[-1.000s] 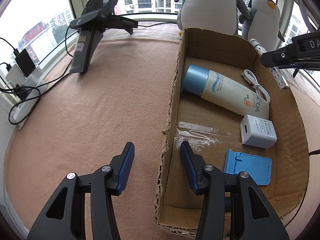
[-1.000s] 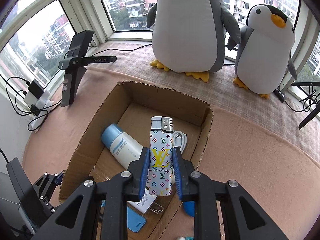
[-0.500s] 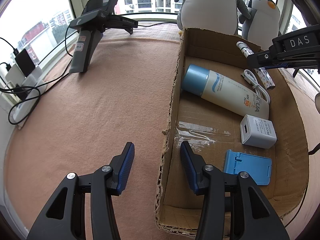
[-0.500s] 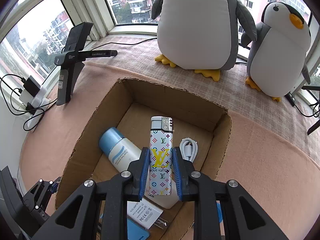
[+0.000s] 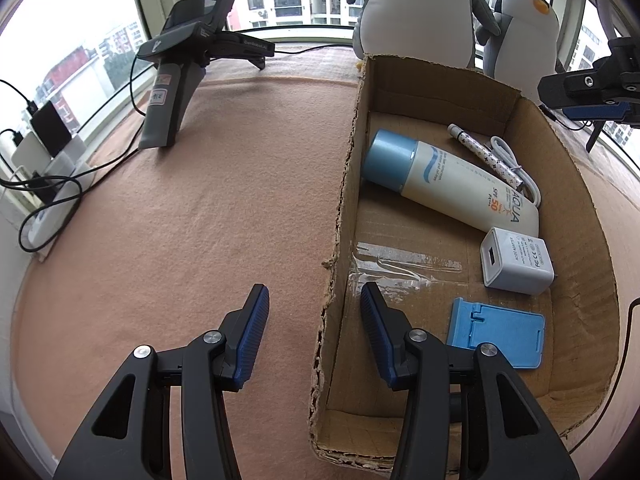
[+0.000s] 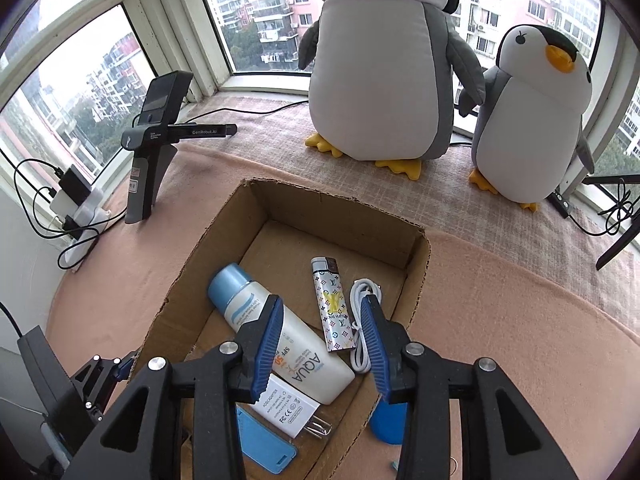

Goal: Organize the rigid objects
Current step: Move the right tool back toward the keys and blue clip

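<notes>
Gone from my right gripper (image 6: 320,316) is the patterned lighter (image 6: 333,305): half a second back it stood clamped upright between the pads, and now it lies flat on the floor of the cardboard box (image 6: 416,268), just right of the sunscreen bottle (image 6: 280,332) and just left of the coiled white cable (image 6: 362,320). The jaws have just been opening and stand apart with nothing gripped; the lighter sits below them in the lower middle of the right wrist frame. In the left wrist view the lighter (image 5: 486,156) shows at the box's far end, upper right of frame, leaning against the bottle (image 5: 448,182).

My left gripper (image 5: 314,312) has not budged. Its blue pads straddle the torn left wall of the box (image 5: 340,216) without touching it, and though this looks like its narrowest setting, nothing is held.

Reading the left wrist frame from left to right: chargers and black cables (image 5: 48,172) sit on the sill, a black handheld device (image 5: 180,68) stands on the pink felt cloth (image 5: 200,220), then comes the box holding a white power adapter (image 5: 518,260) and a blue phone stand (image 5: 498,330). Two plush penguins (image 6: 384,68) stand by the bay window (image 6: 256,12), with apartment blocks outside.
</notes>
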A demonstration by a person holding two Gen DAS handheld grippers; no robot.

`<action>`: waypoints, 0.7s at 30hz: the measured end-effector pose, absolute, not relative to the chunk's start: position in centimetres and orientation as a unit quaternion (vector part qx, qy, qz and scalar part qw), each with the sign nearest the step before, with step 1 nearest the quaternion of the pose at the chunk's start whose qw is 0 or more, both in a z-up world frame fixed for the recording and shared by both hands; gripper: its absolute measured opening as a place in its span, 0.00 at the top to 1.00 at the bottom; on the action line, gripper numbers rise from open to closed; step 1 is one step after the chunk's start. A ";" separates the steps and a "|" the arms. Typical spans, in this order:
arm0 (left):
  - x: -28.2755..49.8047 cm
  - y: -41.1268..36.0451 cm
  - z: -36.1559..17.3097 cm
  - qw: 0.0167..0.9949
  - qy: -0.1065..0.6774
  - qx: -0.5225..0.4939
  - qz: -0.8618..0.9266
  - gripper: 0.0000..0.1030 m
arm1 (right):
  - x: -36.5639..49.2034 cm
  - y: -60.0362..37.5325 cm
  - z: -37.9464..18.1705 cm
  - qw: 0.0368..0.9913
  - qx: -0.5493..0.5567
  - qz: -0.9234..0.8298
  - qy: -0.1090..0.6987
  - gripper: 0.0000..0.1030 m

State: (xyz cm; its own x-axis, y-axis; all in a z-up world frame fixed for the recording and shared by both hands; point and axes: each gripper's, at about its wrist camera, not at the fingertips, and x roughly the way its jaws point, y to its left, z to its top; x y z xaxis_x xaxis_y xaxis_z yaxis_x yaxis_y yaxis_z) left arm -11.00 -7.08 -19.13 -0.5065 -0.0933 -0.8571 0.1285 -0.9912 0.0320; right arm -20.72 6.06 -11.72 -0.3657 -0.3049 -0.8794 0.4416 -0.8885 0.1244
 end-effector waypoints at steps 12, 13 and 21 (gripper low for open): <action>-11.2 -7.2 -19.0 0.061 0.003 0.496 -0.866 0.54 | -16.5 10.9 -6.3 0.201 0.491 -0.846 0.048 0.64; -11.2 -7.1 -19.0 0.061 0.002 0.496 -0.866 0.55 | -16.2 11.4 -5.8 0.199 0.489 -0.848 0.046 0.64; -11.1 -7.1 -18.9 0.052 -0.012 0.501 -0.864 0.55 | -12.7 15.0 -2.2 0.175 0.472 -0.863 0.025 0.64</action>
State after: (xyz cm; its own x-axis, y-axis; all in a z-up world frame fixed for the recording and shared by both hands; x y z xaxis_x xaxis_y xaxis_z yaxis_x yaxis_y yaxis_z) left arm -11.11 -7.08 -18.91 -0.4934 -0.1018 -0.8638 0.0776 -0.9943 0.0729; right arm -12.72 14.95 -2.23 -0.4924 -0.2790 -0.8244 0.3263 -0.9373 0.1223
